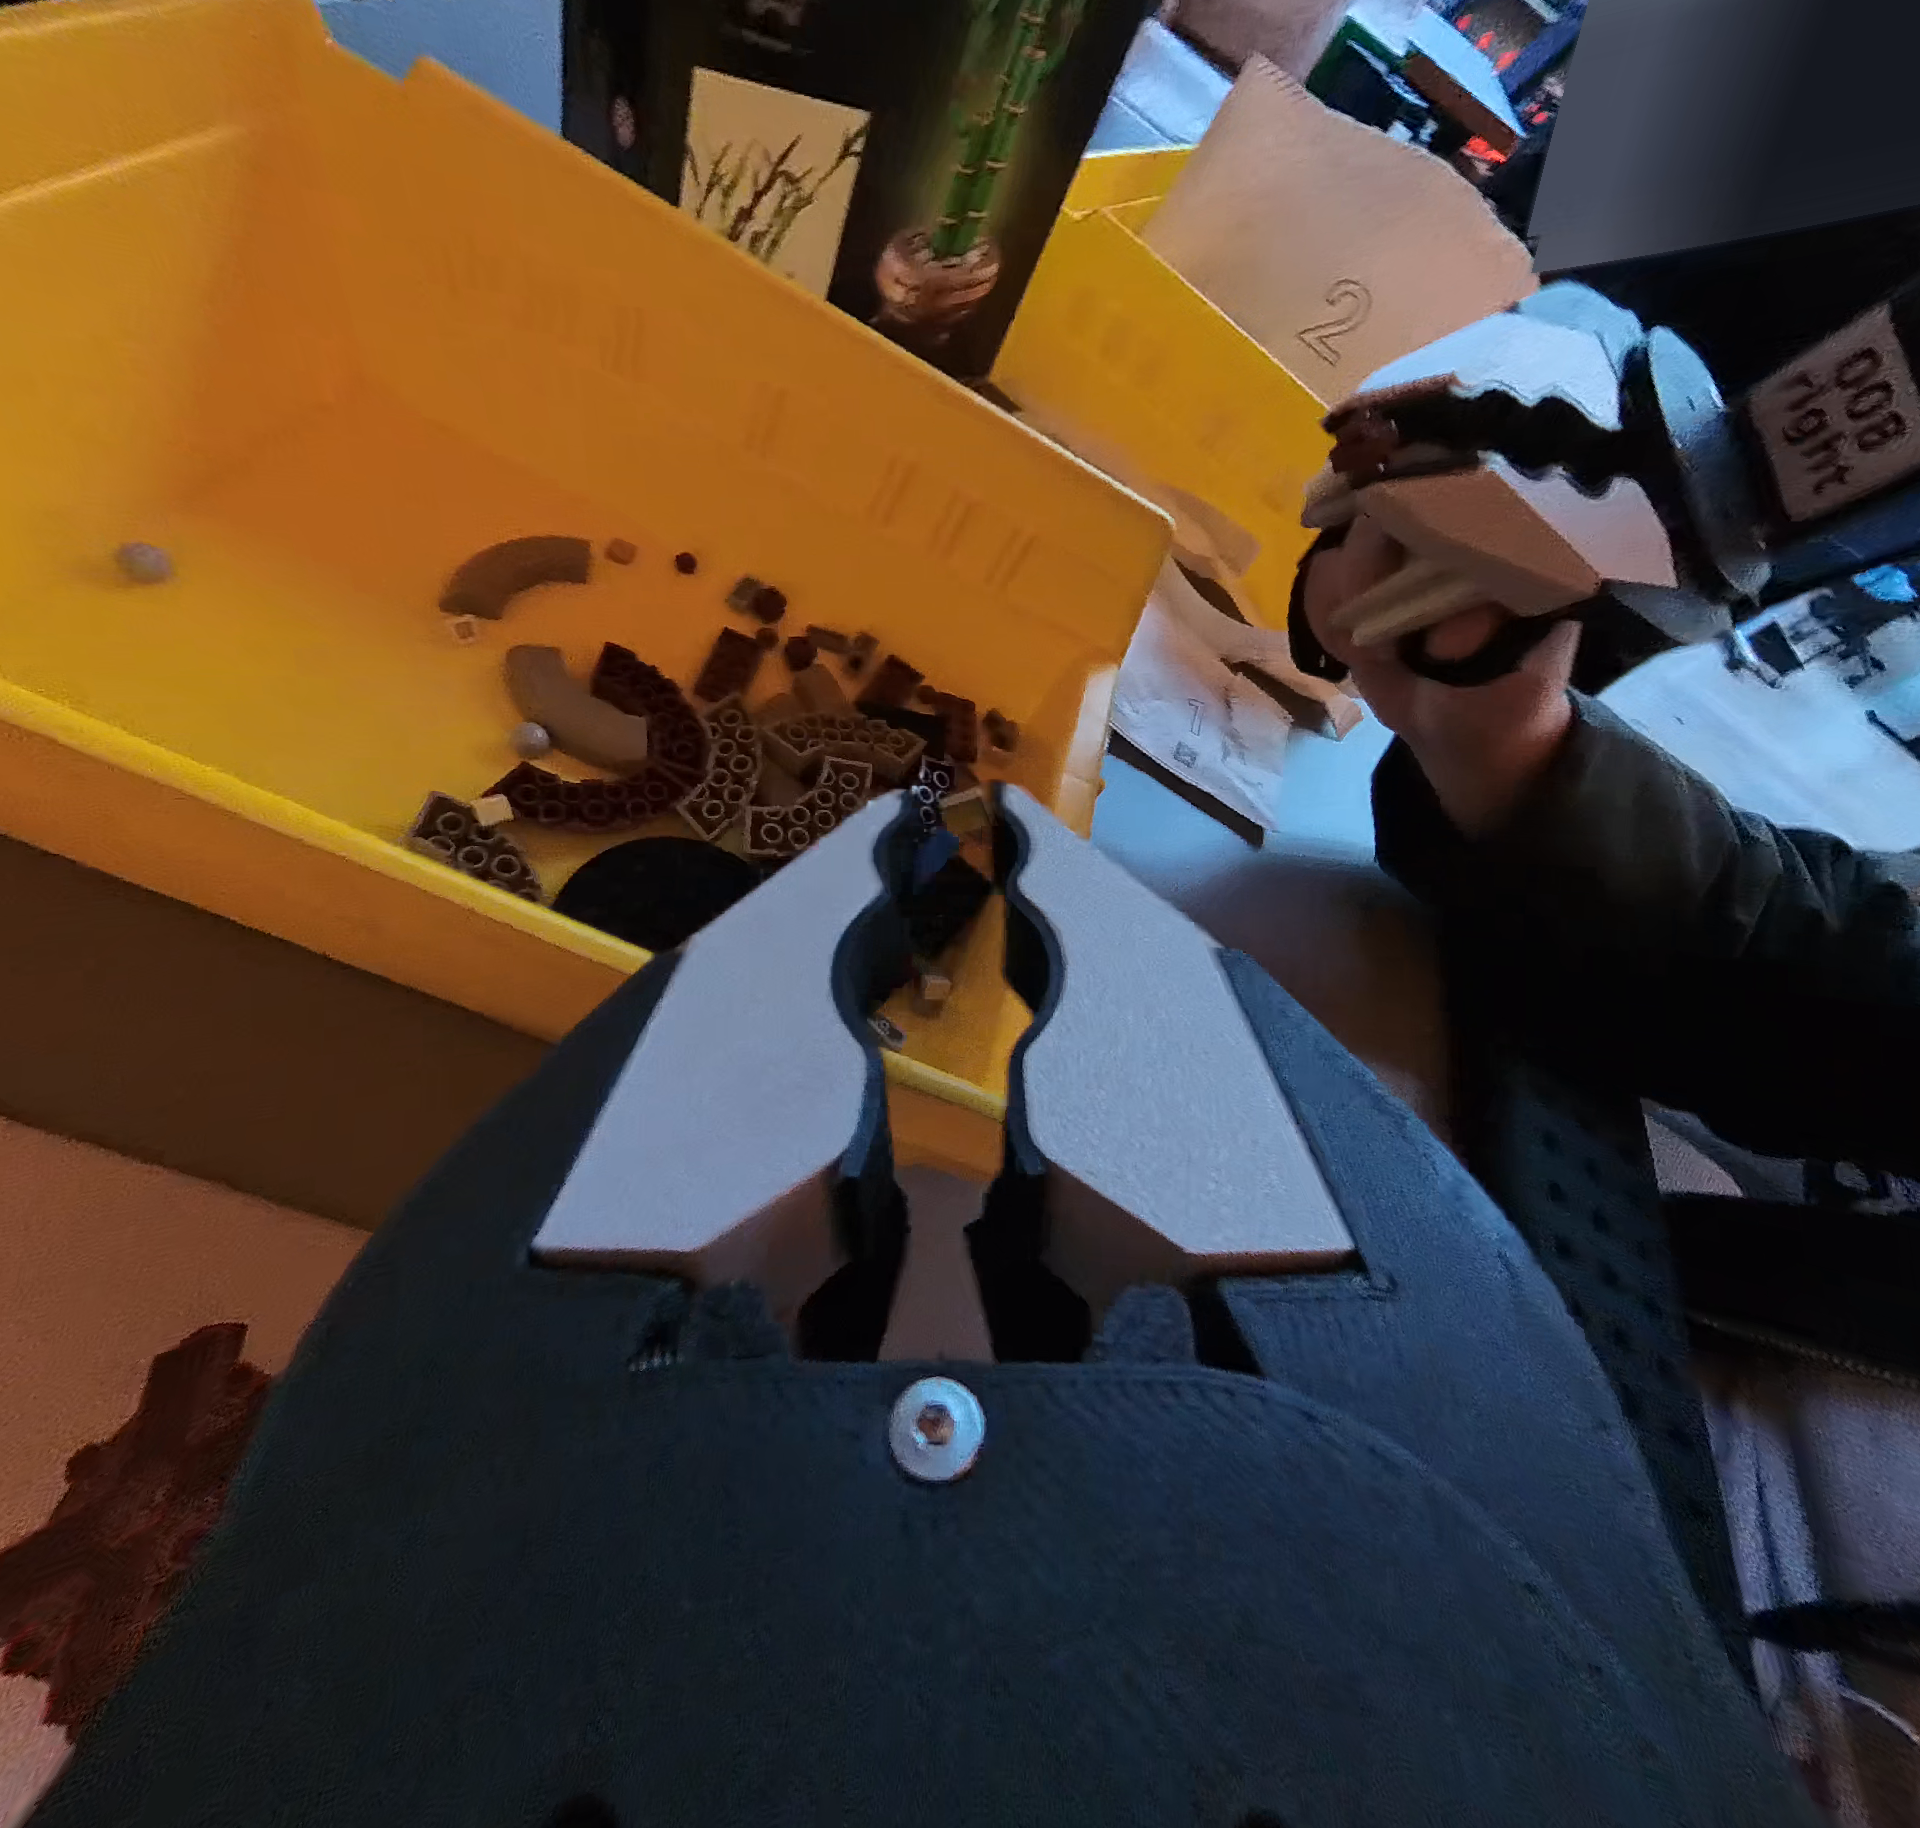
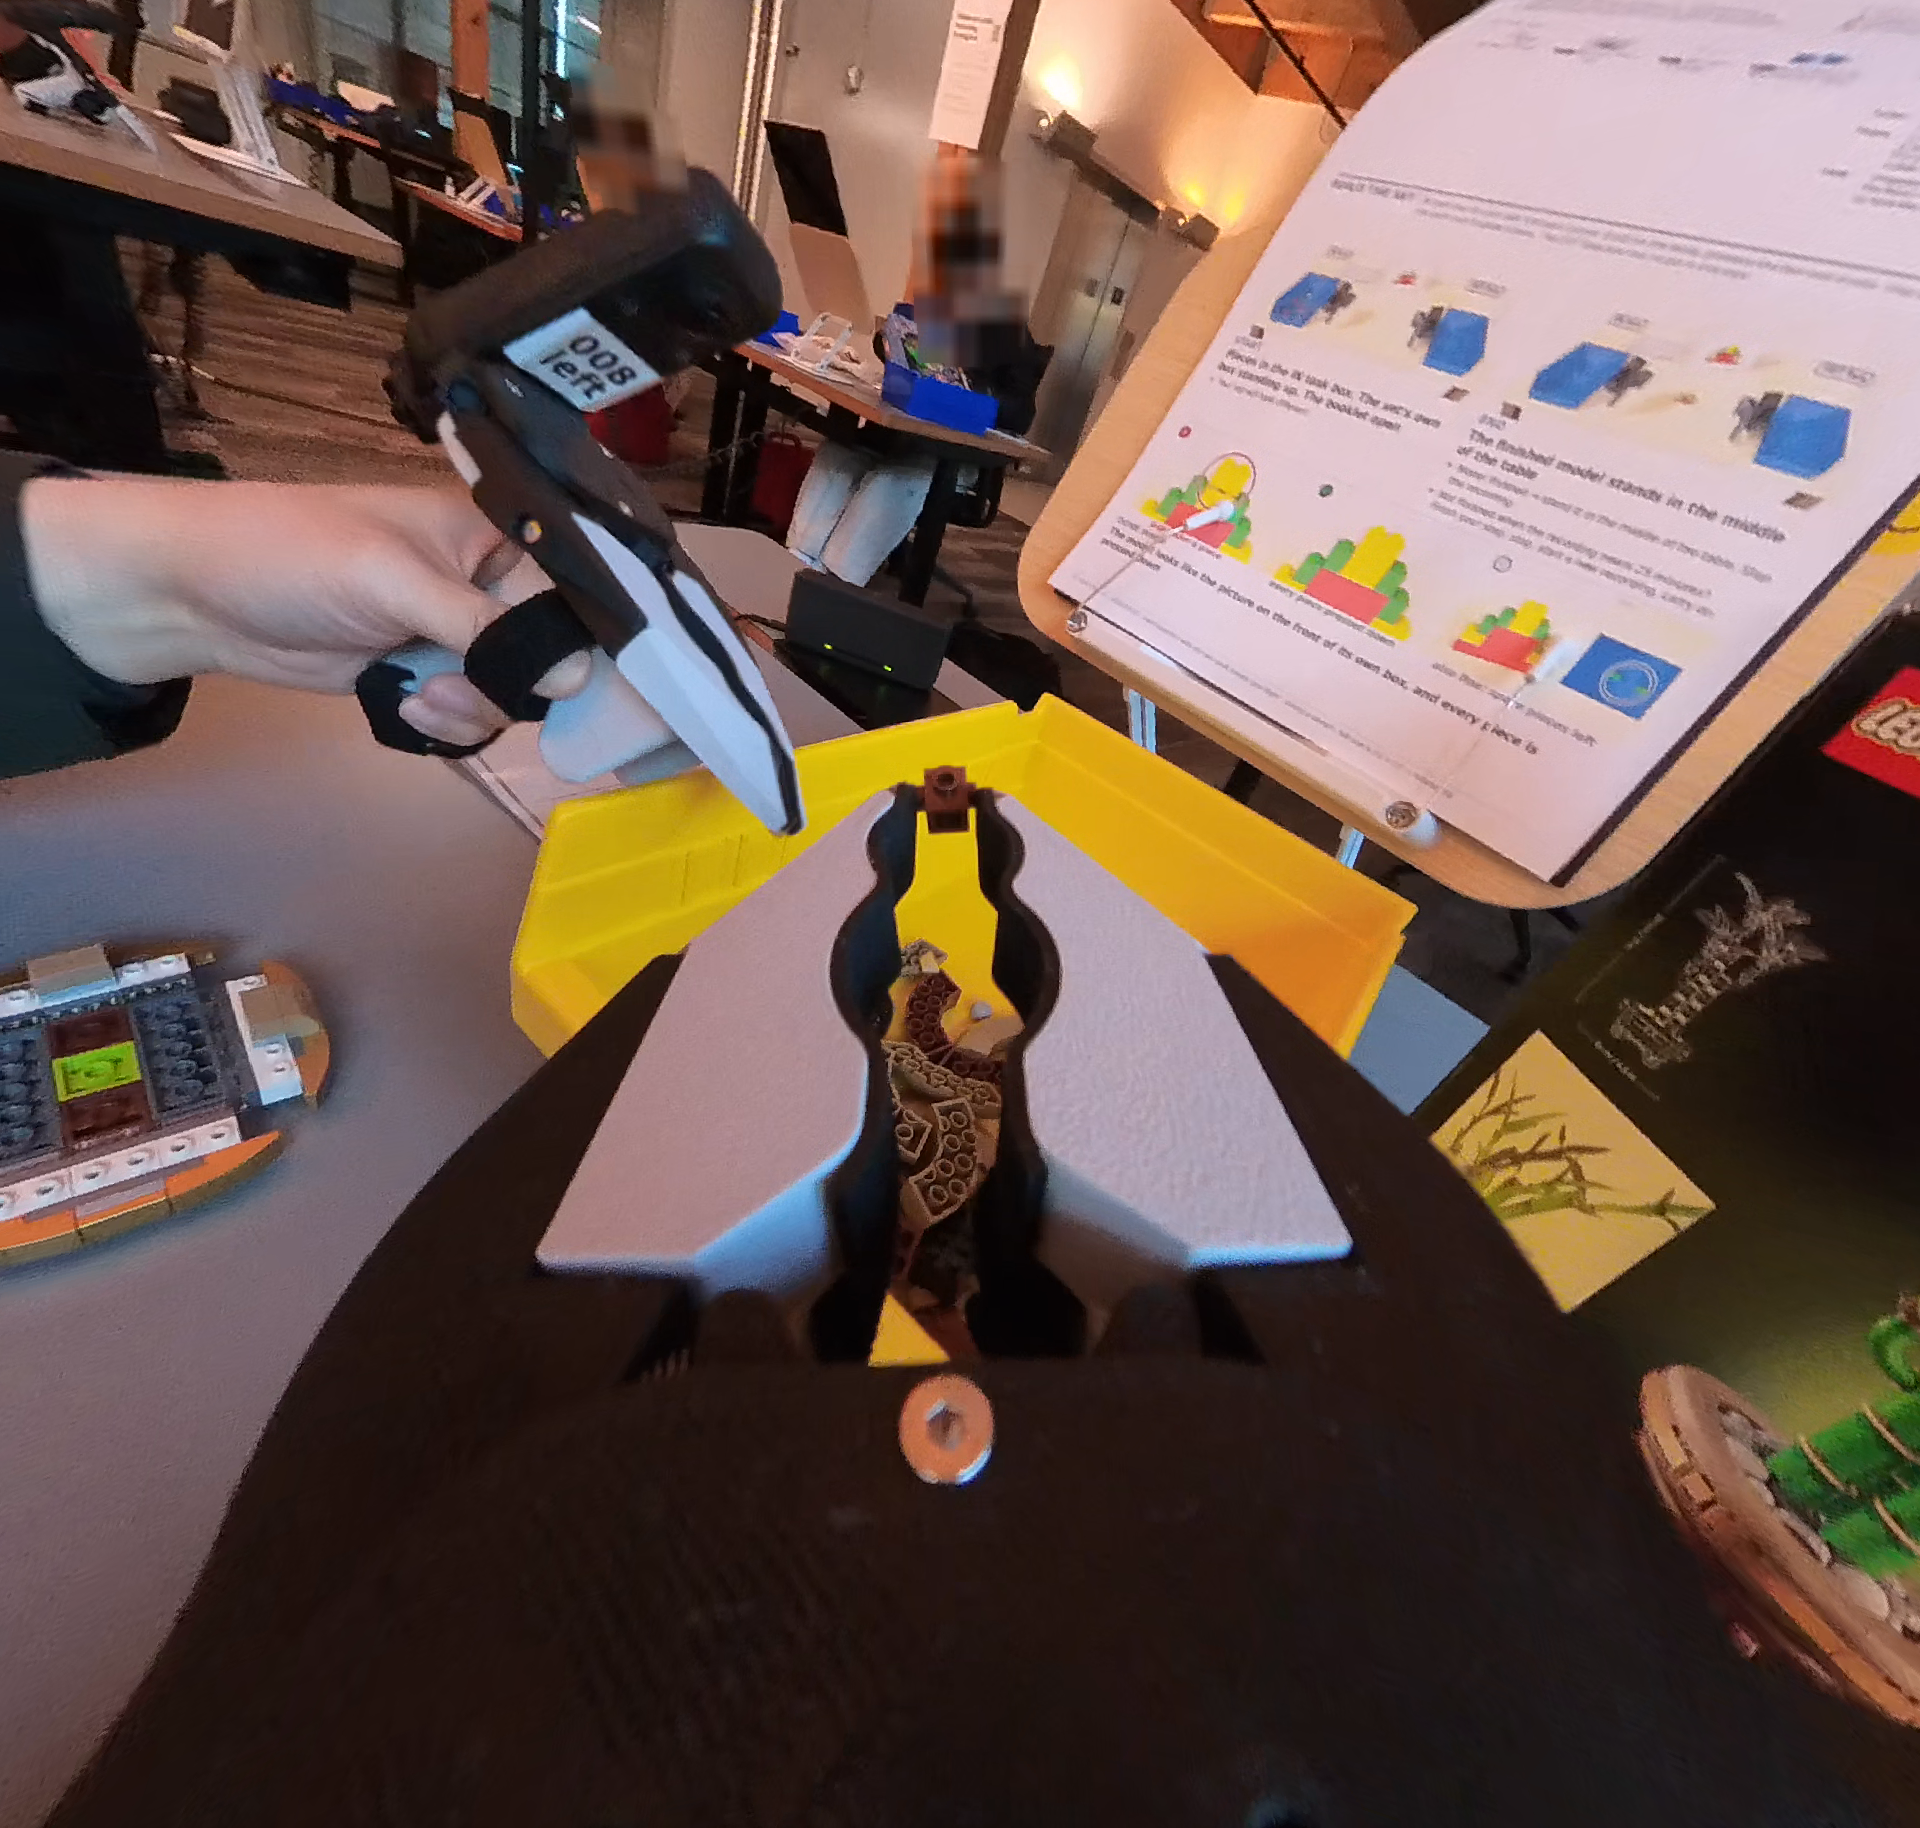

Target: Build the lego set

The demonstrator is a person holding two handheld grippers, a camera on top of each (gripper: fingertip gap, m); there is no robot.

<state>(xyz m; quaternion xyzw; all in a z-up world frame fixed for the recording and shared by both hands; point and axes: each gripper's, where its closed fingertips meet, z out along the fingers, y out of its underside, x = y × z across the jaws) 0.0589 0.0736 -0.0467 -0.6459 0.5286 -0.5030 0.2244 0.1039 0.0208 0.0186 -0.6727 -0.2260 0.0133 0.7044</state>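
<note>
A yellow bin [image 1: 312,324] holds a pile of brown, tan and black lego pieces [image 1: 727,750]. My left gripper [image 1: 954,804] hovers over the bin's near right corner. Its fingertips stand a narrow gap apart, with small dark and tan pieces showing in the gap. I cannot tell whether it grips one. My right gripper [image 2: 943,802] is shut on a small reddish-brown piece [image 2: 943,799] and holds it above the bin [image 2: 1195,864]. It also shows at the right of the left wrist view [image 1: 1340,469]. A partly built oval model [image 2: 135,1082] lies on the table to the left.
The black set box [image 2: 1714,1155] with a bamboo picture stands right of the bin and shows behind it in the left wrist view [image 1: 883,116]. An instruction board [image 2: 1507,376] stands behind. Paper bags [image 1: 1320,251] lie beyond the bin. People sit at tables far back. Some 10 centimetres of space lies between my two pairs of fingers.
</note>
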